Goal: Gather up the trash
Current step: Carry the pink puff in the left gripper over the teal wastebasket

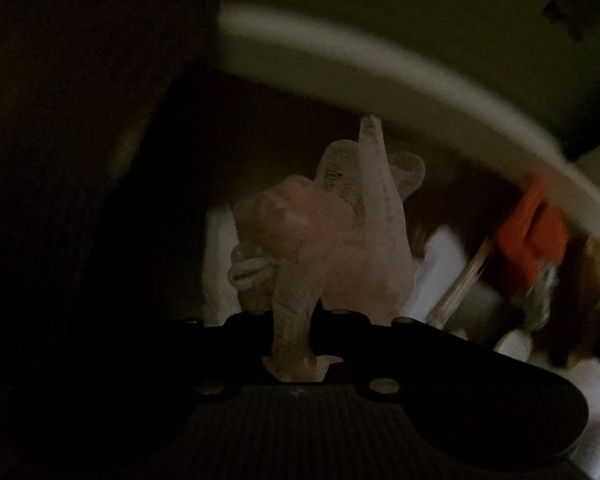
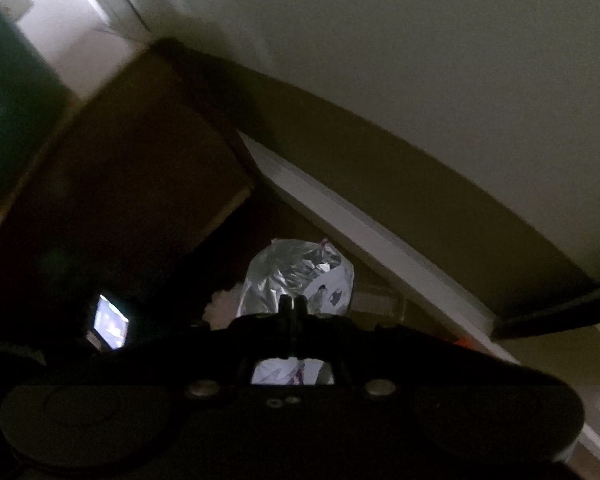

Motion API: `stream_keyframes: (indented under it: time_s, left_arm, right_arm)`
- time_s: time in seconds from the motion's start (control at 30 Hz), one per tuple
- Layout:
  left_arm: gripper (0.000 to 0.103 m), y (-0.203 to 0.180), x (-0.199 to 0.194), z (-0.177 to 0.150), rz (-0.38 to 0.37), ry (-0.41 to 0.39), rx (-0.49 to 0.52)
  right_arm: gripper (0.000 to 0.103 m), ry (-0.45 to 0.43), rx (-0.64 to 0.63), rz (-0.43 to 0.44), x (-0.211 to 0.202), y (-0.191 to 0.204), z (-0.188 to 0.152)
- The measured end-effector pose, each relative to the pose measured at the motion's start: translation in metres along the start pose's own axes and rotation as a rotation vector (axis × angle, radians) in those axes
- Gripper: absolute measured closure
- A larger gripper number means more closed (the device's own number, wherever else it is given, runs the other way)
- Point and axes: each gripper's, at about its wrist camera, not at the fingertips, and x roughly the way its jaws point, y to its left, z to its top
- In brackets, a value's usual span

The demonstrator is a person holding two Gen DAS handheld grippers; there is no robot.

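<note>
Dim light all round. In the left wrist view, the left claw [image 1: 296, 344] is pinched tight on a pale pink mesh net [image 1: 340, 232], the sort fruit comes wrapped in. A narrow twisted neck of it runs down between the closed fingers, and the rest billows up above them, crumpled, with one pointed fold sticking straight up and an open weave showing near the top. Tucked at its left side is a small whitish loop or ring [image 1: 247, 270], too blurred to name. Behind the net lies white crumpled paper or plastic [image 1: 220, 256]. Moving right: a heap of other rubbish, blurred, with an orange piece [image 1: 530, 236] and a thin pale stick [image 1: 466, 280] leaning beside it. A broad white curved rim [image 1: 380, 76] sweeps across above everything, with the net just under it.

Over to the right wrist view: at far left a small bright screen [image 2: 110, 322] glows in the dark. Centre, the right claw [image 2: 293, 305] has its two fingertips pressed together with nothing between them. Just beyond sits a shiny clear plastic trash bag [image 2: 296, 276], bunched at the top, on the floor beside a white baseboard [image 2: 360, 232]. A brown cabinet [image 2: 140, 152] looms left of it.
</note>
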Motion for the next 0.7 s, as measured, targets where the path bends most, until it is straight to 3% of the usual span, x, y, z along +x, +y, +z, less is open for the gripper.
stream_keyframes:
  time_s: [0.27,0.7]
  left_arm:
    - [0.095,-0.001,-0.153,0.032,-0.006,-0.25,-0.008]
    - [0.095,-0.018,-0.368,0.043,0.047,-0.531,0.026]
  right_arm:
    - [0.103,-0.139,-0.109,-0.013,-0.094,0.038,0.012]
    - [0.103,-0.39,-0.328,-0.071,-0.228,0.096,0.037]
